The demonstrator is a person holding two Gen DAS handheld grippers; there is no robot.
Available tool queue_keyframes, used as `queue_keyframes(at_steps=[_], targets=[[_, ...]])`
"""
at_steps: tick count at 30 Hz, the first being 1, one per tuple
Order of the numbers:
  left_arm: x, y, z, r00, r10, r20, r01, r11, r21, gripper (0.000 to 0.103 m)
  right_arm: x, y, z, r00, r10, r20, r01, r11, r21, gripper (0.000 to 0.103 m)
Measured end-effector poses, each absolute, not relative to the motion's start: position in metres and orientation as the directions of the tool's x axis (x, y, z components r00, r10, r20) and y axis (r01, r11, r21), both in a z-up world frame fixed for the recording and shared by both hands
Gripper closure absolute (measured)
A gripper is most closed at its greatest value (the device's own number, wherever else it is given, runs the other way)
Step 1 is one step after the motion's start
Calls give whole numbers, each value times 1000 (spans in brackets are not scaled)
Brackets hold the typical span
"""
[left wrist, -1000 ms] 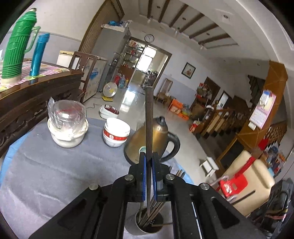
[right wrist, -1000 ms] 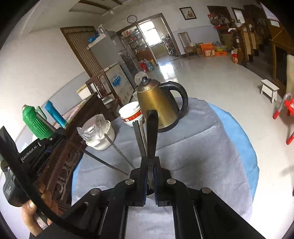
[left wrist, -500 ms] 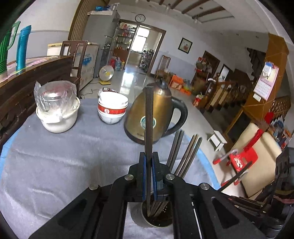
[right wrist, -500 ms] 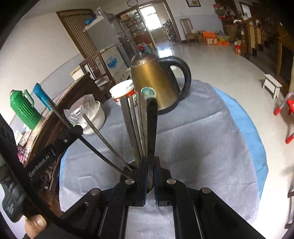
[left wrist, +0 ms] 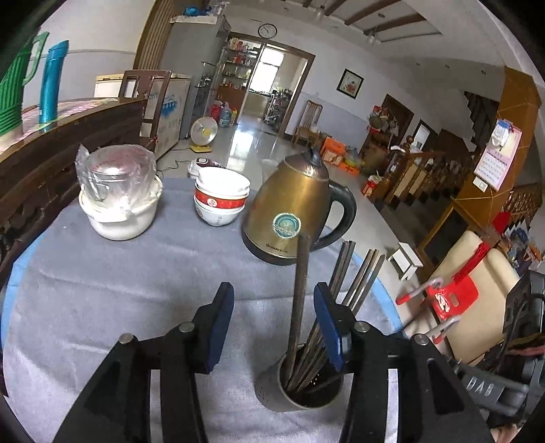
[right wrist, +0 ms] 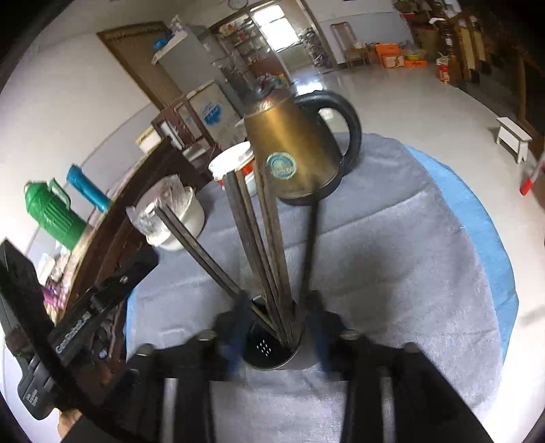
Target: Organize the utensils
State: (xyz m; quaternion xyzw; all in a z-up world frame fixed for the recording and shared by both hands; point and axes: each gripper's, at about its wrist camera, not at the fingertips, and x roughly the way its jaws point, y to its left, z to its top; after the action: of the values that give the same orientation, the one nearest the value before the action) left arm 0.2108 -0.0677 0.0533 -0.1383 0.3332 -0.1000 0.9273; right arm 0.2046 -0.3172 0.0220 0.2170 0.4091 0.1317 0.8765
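Both my left gripper and right gripper stand spread, holding nothing; the chopsticks stand in the holder, no loose ones visible, so sorting looks nearly done

A lived-in family home, seen from the dining table in its big open hall.

A round table under grey cloth carries a brass-coloured electric kettle, stacked rice bowls and a wrapped white pot. Behind them stand a refrigerator, a chest freezer and a small floor fan on glossy tiles. A wall clock hangs above a doorway to stocked shelves, a wooden staircase rises at the right beside a wall calendar, and thermos flasks sit on a carved sideboard.
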Motion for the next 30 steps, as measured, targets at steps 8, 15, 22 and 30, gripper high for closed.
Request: queue_keyframes(at_steps=[8,15,22,30], targets=[[184,-48,52,756,-275,-595,82,940,-330,50,200,-325,41,693,398,-601,-32,849,527,42],[161,-41,44,746,-235,-623,87,962,-259,36,181,-342,34,730,389,-562,27,806,592,42],[135,-52,30,732,-178,-658,123,984,-130,29,123,-334,16,735,260,-626,43,904,426,41],[110,-63,34,738,-181,-650,173,982,-77,16,68,-297,14,761,147,-632,-7,976,219,27]])
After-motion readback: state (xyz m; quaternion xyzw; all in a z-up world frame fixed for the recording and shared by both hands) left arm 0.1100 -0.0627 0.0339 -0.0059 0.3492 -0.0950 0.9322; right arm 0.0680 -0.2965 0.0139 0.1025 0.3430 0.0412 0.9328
